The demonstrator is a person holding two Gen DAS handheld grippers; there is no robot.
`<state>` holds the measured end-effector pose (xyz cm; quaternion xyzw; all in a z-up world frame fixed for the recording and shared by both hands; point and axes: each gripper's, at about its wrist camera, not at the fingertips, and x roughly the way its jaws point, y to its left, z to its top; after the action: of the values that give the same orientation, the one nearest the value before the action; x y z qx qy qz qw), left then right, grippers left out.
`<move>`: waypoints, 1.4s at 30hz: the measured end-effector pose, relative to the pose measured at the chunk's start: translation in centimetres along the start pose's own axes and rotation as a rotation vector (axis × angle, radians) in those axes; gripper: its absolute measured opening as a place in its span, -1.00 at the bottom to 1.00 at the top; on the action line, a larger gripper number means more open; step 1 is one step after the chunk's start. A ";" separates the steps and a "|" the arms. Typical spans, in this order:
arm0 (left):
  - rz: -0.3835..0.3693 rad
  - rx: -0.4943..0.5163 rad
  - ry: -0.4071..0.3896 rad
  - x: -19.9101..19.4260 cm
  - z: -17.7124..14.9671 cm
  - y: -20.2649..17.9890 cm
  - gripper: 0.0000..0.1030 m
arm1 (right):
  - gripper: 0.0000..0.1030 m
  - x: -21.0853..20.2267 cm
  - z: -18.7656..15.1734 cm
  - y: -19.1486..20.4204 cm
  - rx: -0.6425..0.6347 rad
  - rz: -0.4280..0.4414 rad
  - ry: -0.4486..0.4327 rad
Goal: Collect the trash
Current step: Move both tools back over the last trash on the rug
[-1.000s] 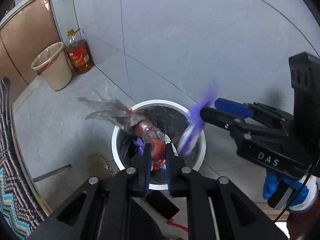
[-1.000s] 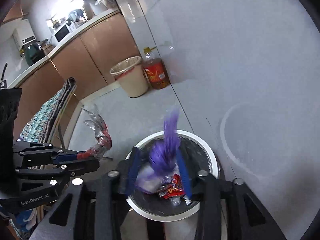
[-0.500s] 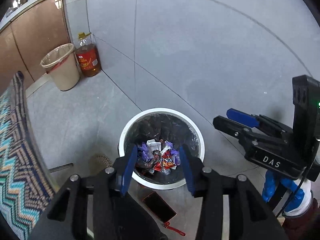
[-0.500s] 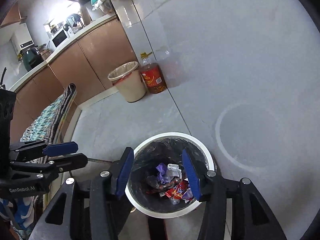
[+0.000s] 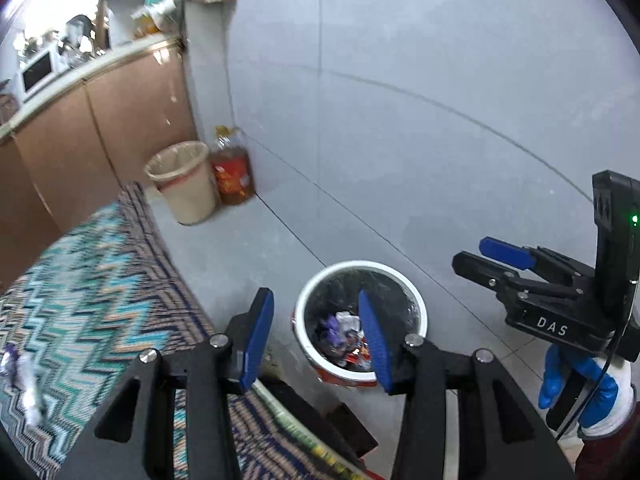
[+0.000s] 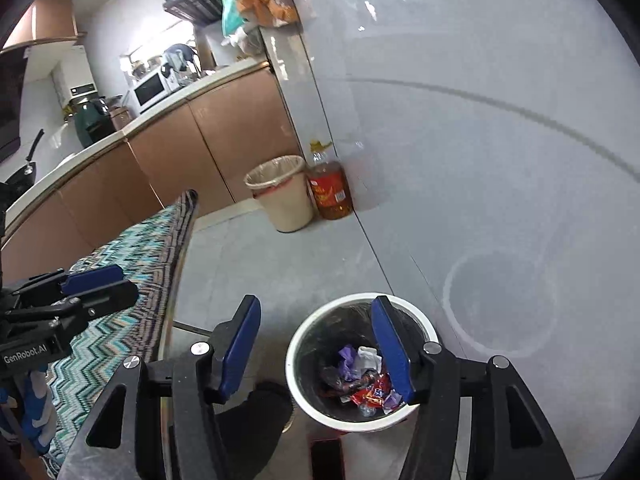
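Hanging above the grey tiled floor (image 6: pixel 280 264), the left gripper (image 5: pixel 316 330) has its blue-padded fingers (image 5: pixel 256 334) spread wide with nothing between them, and the right gripper (image 6: pixel 316 344) is likewise released and empty. Below both stands the round white-rimmed bin with a black liner (image 6: pixel 296 364), set on the floor near the foot of the pale grey tiled wall (image 6: pixel 480 160). Crumpled purple, white and red snack wrappers (image 6: pixel 362 380) lie piled at the bottom of the bin. In the left wrist view, the right gripper appears at the right edge, gripped by a blue-gloved hand (image 5: pixel 576 380). A zigzag-patterned teal and brown cloth (image 5: pixel 88 280) covers the surface on the left, and small crumpled pale wrappers (image 5: pixel 24 380) lie near that surface's left edge. Farther back, a beige plastic waste basket (image 6: pixel 280 196) stands just beside a large amber cooking-oil bottle with a red label (image 6: pixel 330 188), both at the corner where the brown cabinets (image 6: pixel 200 148) meet the wall.
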<state>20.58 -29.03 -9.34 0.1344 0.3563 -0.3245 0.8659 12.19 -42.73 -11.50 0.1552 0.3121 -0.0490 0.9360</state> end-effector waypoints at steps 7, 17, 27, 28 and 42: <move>0.056 -0.017 -0.097 -5.6 -0.9 1.8 -0.04 | 0.10 -2.4 0.3 3.1 -0.045 0.012 -0.043; 0.101 -0.067 -0.187 -11.8 -3.3 5.0 0.00 | 0.12 -5.1 0.9 8.2 -0.110 0.038 -0.085; 0.150 -0.153 -0.306 -19.3 -7.0 11.6 0.00 | 0.25 -9.4 3.0 16.8 -0.253 0.134 -0.195; 0.158 -0.167 -0.305 -19.9 -7.4 12.5 0.01 | 0.25 -9.5 3.2 17.8 -0.269 0.150 -0.199; 0.364 -0.395 -0.221 -22.5 -15.4 30.9 0.24 | 0.27 -3.9 4.1 30.1 -0.425 0.348 -0.096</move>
<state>20.73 11.91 -4.40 -0.0113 0.2859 -0.1010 0.9528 17.06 -15.60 1.82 0.0043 0.2392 0.1717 0.9557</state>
